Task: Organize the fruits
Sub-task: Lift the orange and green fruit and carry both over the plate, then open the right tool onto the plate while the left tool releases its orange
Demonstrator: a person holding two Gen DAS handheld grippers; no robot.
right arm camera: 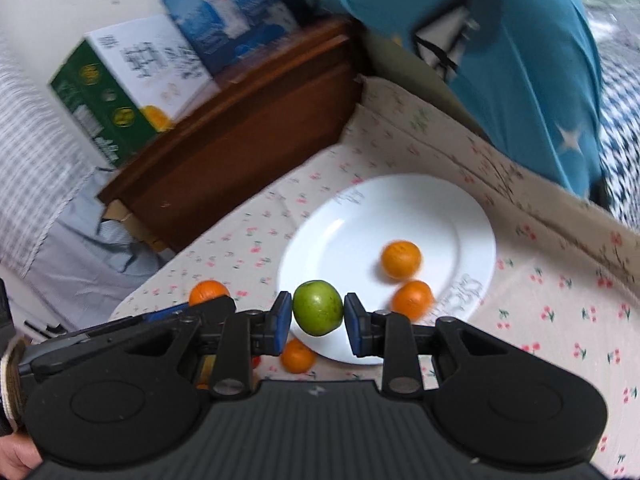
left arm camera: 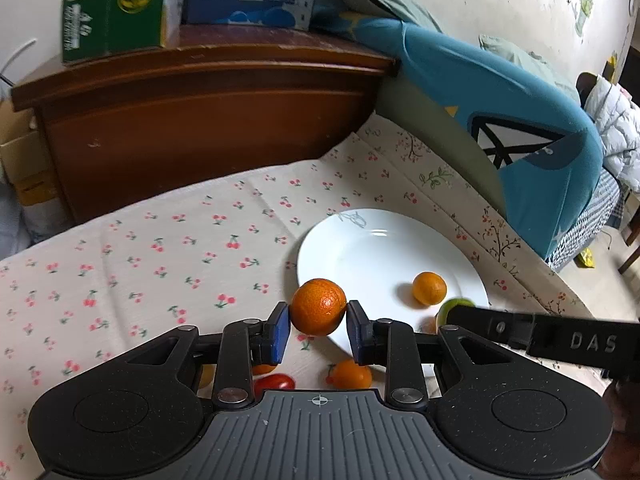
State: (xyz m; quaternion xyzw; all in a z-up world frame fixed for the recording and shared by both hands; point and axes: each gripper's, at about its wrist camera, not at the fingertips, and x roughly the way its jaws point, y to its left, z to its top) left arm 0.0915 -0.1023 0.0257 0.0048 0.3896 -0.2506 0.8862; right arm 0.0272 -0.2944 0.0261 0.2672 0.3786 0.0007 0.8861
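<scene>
Where clamped: orange [left arm camera: 318,306] between left tongs [left arm camera: 318,330].

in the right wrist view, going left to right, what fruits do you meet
orange in the left tool → orange on the cloth → green fruit in the right tool → two oranges on the plate, far one and near one, roughly level across.

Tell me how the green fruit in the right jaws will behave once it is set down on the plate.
The green fruit is round and smooth, so it will probably roll on the glossy white plate. It looks firm, keeping its shape under the grip. The raised rim may stop it.
</scene>
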